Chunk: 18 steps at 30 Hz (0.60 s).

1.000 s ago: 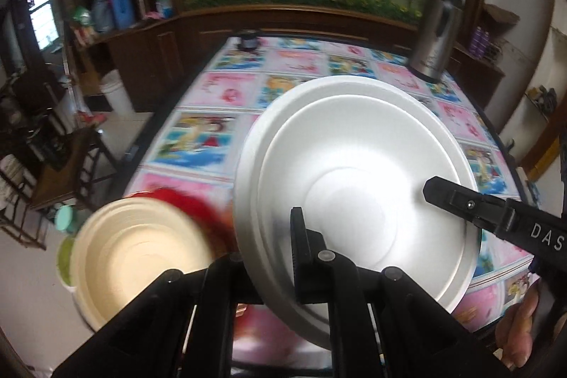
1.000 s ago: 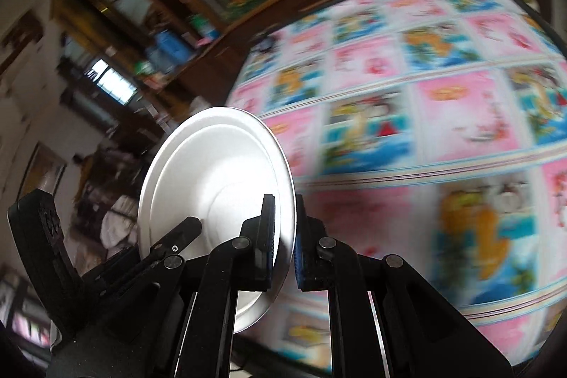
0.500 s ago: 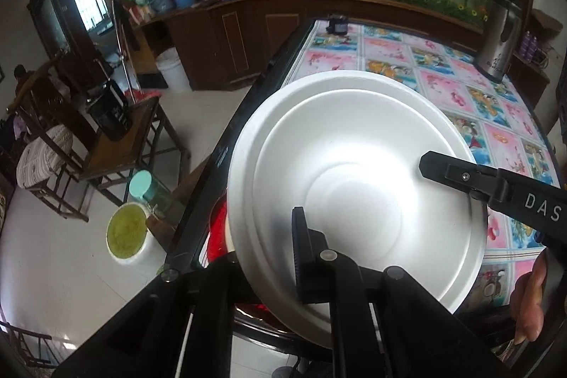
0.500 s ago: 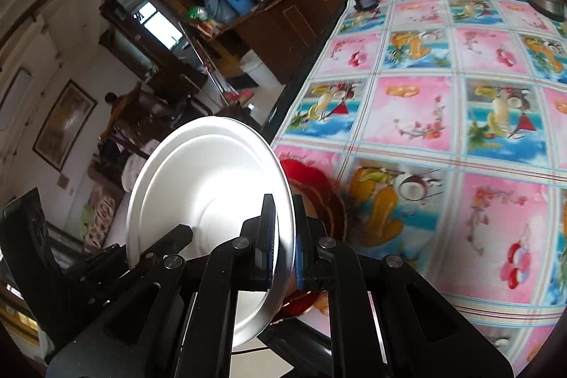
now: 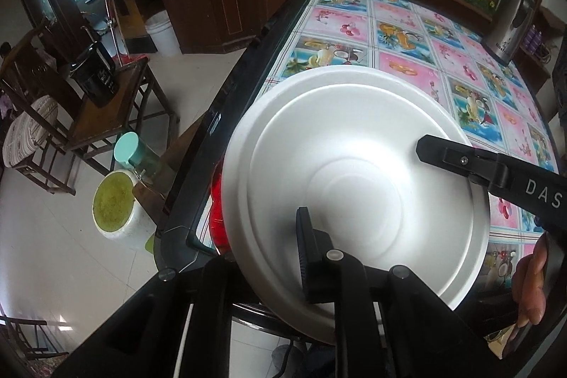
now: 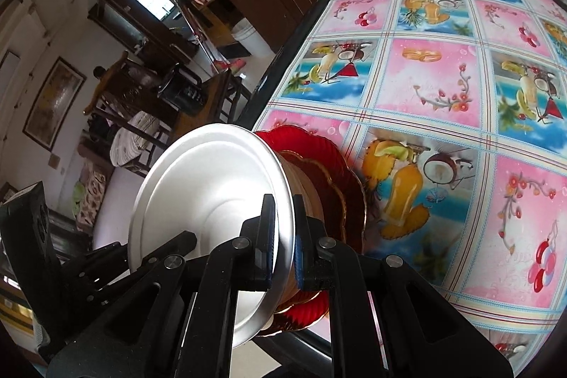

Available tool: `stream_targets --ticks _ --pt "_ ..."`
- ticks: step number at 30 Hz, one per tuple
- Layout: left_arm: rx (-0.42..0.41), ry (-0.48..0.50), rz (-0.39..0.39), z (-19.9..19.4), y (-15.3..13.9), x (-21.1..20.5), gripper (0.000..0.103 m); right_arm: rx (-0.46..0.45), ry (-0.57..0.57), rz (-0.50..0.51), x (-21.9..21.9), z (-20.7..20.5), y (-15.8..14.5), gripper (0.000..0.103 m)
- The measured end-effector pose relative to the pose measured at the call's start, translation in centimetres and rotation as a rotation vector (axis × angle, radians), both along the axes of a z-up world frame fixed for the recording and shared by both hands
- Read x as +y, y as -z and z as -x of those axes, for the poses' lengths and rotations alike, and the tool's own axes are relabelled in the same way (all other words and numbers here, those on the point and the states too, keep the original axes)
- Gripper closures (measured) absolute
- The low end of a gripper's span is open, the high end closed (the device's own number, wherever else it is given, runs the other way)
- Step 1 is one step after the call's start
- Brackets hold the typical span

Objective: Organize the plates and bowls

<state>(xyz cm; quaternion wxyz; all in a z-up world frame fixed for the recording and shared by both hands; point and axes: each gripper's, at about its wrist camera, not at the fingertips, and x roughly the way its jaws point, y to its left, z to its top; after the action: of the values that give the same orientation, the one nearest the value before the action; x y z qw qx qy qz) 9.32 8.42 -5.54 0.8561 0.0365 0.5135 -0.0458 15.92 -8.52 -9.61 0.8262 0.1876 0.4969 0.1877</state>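
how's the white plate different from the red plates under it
The white plate is plain with a smooth round rim; the red plates are glossy, ribbed and scalloped, with gold edging. The white plate is pinched at its rim by the right gripper; the red plates lie on the tablecloth, untouched by the grippers. Both sit stacked at the table's corner.

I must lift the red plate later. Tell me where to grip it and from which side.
Grip the red plate at its scalloped rim, coming from the open tablecloth side; the white bowl stack covers its middle, leaving only the flared edge free.
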Motion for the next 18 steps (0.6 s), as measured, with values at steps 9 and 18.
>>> stream_targets --ticks 9,18 --pt "0.028 0.029 0.001 0.5 -0.2 0.9 0.079 -0.025 -0.034 0.086 2.2 0.1 -0.9 0.094" --pt "0.041 0.051 0.011 0.0 0.2 0.9 0.073 -0.044 -0.028 0.185 3.8 -0.2 -1.3 0.091"
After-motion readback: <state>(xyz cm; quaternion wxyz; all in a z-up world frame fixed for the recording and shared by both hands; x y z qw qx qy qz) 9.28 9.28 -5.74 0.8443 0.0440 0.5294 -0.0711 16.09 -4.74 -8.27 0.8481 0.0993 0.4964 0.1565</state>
